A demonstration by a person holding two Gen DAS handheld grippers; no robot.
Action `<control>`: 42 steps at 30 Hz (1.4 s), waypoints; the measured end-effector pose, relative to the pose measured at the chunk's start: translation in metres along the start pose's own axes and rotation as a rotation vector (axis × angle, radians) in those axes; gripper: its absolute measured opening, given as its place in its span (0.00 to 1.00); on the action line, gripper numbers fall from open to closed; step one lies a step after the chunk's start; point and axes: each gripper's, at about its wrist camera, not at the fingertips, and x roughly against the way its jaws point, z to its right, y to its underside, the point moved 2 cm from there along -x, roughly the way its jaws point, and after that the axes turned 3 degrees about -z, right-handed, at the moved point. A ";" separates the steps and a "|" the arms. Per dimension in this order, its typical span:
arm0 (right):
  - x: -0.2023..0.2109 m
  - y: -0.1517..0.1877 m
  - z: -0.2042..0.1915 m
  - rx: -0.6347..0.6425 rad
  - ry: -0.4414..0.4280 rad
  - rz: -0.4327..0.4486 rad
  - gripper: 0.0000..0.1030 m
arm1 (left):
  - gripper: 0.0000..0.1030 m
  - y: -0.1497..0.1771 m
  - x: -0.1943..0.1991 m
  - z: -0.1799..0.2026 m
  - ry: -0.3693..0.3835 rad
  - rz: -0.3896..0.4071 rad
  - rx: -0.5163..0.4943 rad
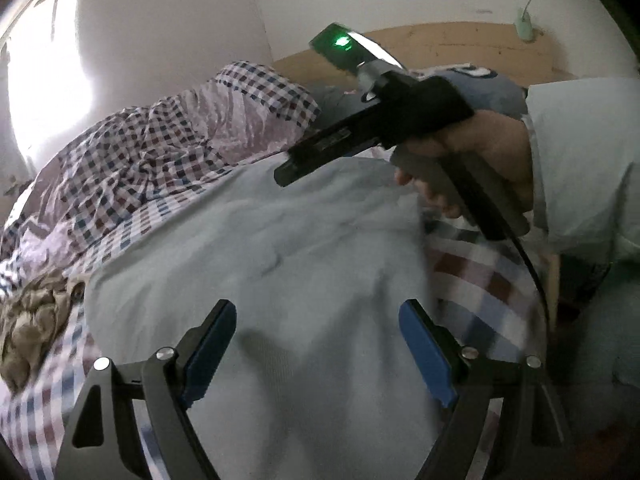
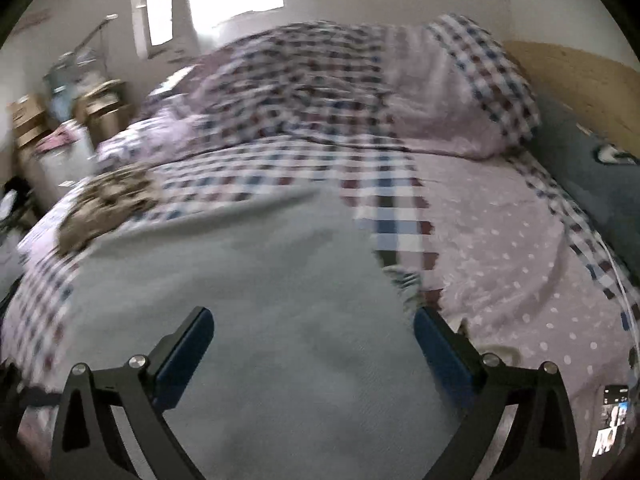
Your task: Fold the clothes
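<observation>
- The bed (image 2: 500,240) takes up basically the whole room, covered in a pink dotted and checked sheet. I'll use it as the anchor for everything else.
- A checked duvet (image 2: 320,80) is bunched up along the far side of the bed, toward the window. My guess is it's shoved there to free up a flat working patch.
- The pale blue-grey garment (image 2: 248,300) is the piece being folded. It's spread flat on the near side of the bed, right under both tools, which is probably why it lies so smooth: laid out ready for a fold.
- A dark grey pillow (image 2: 592,184) sits at the head of the bed against the wooden headboard, well out of the way.
- A crumpled brown patterned cloth (image 2: 108,204) sits on the bed just beside the garment's far left edge. Looks like it's waiting its turn.
- The right gripper (image 2: 312,344) hangs over the garment with its jaws spread wide and nothing between them. From the left view you see a hand (image 1: 492,160) around its handle.
- The left gripper (image 1: 318,344) is likewise wide open above the garment, holding nothing. Both seem to be lining up for an edge to pinch.
</observation>
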 end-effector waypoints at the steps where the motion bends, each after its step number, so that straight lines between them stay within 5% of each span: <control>1: 0.012 0.006 -0.006 0.021 -0.024 0.008 0.99 | 0.84 0.005 0.005 0.001 0.010 -0.005 0.030; 5: 0.047 0.035 -0.029 0.088 -0.079 0.018 0.99 | 0.84 0.020 0.029 0.007 0.016 0.006 0.155; 12: 0.037 0.088 -0.051 0.163 -0.085 -0.125 0.99 | 0.84 0.043 0.037 0.027 -0.026 -0.079 0.173; 16: 0.036 0.102 -0.053 0.210 -0.069 -0.168 0.99 | 0.84 0.042 0.051 0.027 -0.016 -0.065 0.180; 22: 0.058 0.083 -0.052 0.163 -0.084 -0.052 0.99 | 0.84 0.010 0.079 0.003 -0.027 0.088 0.305; 27: 0.060 0.059 -0.061 0.122 -0.069 0.053 0.99 | 0.83 0.004 0.054 -0.011 -0.114 0.033 0.407; 29: 0.050 0.056 -0.061 0.123 -0.054 0.042 0.99 | 0.73 0.005 0.039 -0.013 -0.117 0.013 0.426; 32: 0.029 0.055 -0.060 0.116 -0.071 -0.008 0.99 | 0.55 0.013 0.019 -0.005 -0.154 -0.042 0.345; 42: 0.004 0.080 -0.066 0.218 -0.029 -0.100 0.99 | 0.55 0.045 0.013 0.024 -0.243 -0.089 0.173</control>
